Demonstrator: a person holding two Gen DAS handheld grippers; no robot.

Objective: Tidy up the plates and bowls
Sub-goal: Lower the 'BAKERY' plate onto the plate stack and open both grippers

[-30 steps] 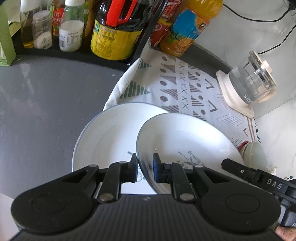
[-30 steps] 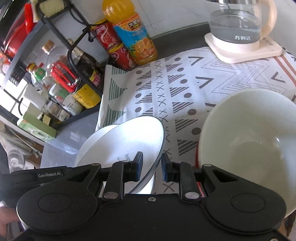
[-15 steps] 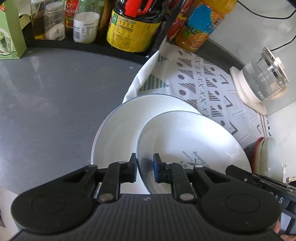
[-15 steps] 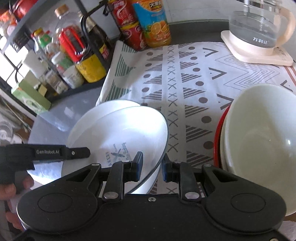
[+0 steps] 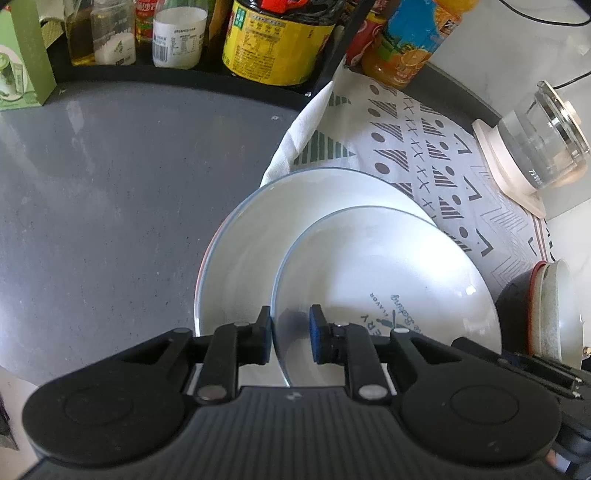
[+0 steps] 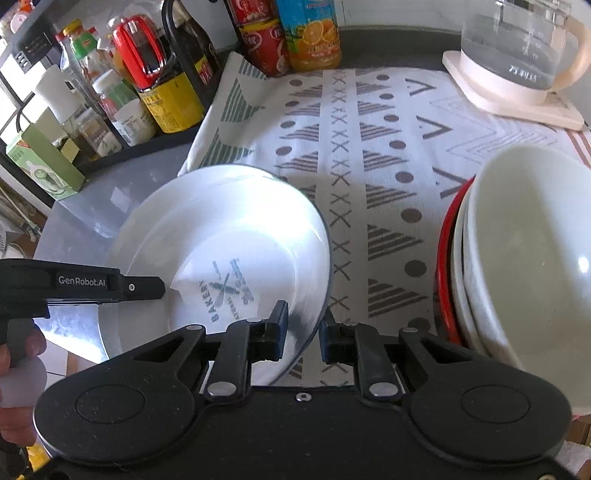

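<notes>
Top plate: a white plate (image 5: 388, 273) with a printed "BAKERY" mark, overlapping the right part of a second white plate (image 5: 240, 258) below it. Its right edge hangs over the patterned cloth (image 6: 369, 147).
Bottom plate: flat at the cloth's left edge, partly on the grey desk (image 5: 92, 184).
Left gripper: the left gripper (image 5: 290, 325) has the top plate's near-left rim between its jaws. The outer finger is against the rim, and the jaws are opening slightly.
Right gripper: the right gripper (image 6: 301, 321) has the opposite rim of the same plate between its jaws, which are closing on it.
Change from a second ago: the top plate was tilted more steeply above the bottom one. Now it sits lower and flatter, closer to nesting. Both grippers have come down with it.
Hand: a hand (image 6: 18, 350) holds the left gripper's handle at the left edge of the right view.
Bowls: a stack (image 6: 517, 258) sits right of the plates on the cloth, with white bowls nested in a red one. The top bowl holds nothing.
Kettle: a glass kettle (image 6: 517, 55) stands on a cream base at the far right of the cloth. I cannot tell what it holds.
Rack: a dark yellow-labelled jug (image 5: 273, 37) and small jars.
Orange drink bottle (image 6: 314, 33): beside the rack at the far edge of the cloth.
</notes>
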